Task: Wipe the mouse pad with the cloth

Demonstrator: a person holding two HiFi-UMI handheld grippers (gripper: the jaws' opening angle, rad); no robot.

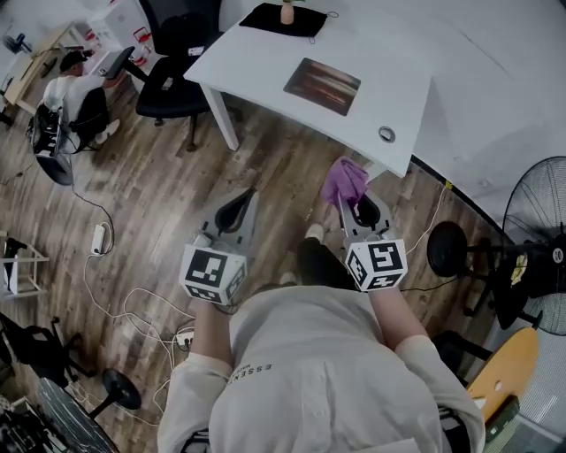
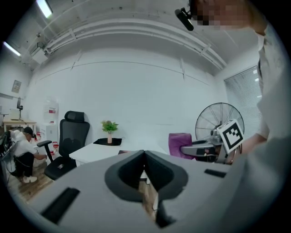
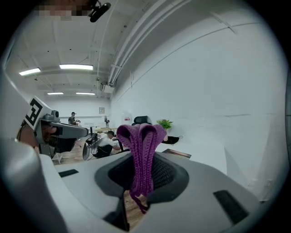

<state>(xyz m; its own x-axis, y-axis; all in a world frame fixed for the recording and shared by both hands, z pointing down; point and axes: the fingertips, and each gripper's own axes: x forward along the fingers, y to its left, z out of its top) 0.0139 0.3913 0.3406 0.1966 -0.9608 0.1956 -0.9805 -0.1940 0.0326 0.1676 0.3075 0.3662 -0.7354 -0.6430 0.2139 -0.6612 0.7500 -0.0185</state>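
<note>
My left gripper [image 1: 242,209], left of centre, is clenched shut on nothing. The mouse pad [image 1: 322,86] lies on the white table [image 1: 256,66] at upper centre. Below it and well apart, my right gripper [image 1: 352,196] grasps the purple cloth [image 1: 343,180].

I'm seeing a white desk [image 1: 256,62] standing on the wood floor [image 1: 159,186]. A small ring [image 1: 386,134] is lying near its corner, and a potted plant [image 1: 287,11] is sitting on a black mat [image 1: 265,18] at the far end. A black office chair [image 1: 172,62] is standing beside the desk, a person [image 1: 75,93] is crouching further left, and a fan [image 1: 535,221] is standing at the right. A power strip [image 1: 98,237] is lying on the floor.
</note>
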